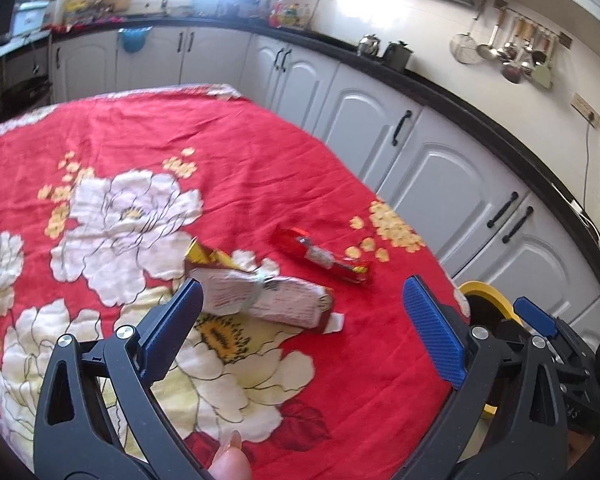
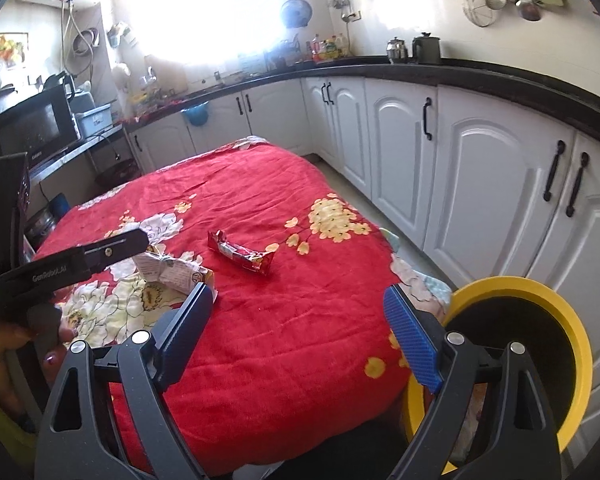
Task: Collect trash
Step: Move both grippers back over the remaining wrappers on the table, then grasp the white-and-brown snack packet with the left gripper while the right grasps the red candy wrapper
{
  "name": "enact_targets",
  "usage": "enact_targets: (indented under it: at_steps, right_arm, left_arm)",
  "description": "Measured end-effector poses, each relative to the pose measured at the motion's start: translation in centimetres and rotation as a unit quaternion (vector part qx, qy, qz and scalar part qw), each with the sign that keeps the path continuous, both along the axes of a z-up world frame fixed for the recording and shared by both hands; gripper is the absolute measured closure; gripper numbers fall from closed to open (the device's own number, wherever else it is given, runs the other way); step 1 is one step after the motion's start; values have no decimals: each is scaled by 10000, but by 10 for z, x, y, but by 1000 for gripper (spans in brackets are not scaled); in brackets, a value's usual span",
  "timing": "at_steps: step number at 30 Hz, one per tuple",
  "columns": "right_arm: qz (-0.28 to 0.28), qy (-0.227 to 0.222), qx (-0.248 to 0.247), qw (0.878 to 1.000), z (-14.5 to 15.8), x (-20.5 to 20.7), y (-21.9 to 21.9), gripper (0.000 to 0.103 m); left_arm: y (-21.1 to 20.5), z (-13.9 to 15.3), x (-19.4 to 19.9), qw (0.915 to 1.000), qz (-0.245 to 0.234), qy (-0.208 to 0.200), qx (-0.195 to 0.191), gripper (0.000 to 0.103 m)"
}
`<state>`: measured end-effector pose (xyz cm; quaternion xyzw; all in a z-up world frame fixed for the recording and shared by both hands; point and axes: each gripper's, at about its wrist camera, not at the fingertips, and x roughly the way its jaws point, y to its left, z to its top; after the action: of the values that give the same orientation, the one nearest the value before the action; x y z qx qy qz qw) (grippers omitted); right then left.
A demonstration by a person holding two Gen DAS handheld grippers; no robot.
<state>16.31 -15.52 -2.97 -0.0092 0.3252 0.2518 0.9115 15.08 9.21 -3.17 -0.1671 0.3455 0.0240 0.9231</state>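
Note:
A crumpled white and yellow wrapper lies on the red flowered tablecloth, just ahead of my open left gripper; its left finger tip nearly touches the wrapper. A red snack wrapper lies a little farther, to the right. In the right wrist view the crumpled wrapper sits left of centre and the red wrapper in the middle of the cloth. My right gripper is open and empty over the table's near edge. A yellow-rimmed black bin stands at the table's right corner.
White cabinets under a black counter run along the right, past a narrow floor strip. The bin's rim also shows in the left wrist view, beside my right gripper's body. A microwave stands far left.

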Motion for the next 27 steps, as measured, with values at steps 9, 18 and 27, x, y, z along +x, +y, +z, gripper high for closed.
enact_targets:
  at_steps: [9, 18, 27]
  right_arm:
    - [255, 274, -210, 9991, -25, 41, 23, 19]
    - [668, 363, -336, 9965, -39, 68, 45, 24]
    - [1239, 416, -673, 9891, -51, 85, 82, 31]
  left_arm:
    - [31, -34, 2, 9916, 337, 507, -1142, 11]
    - [44, -59, 15, 9707, 658, 708, -2201, 11]
    - [50, -59, 38, 9696, 1091, 731, -2066, 12]
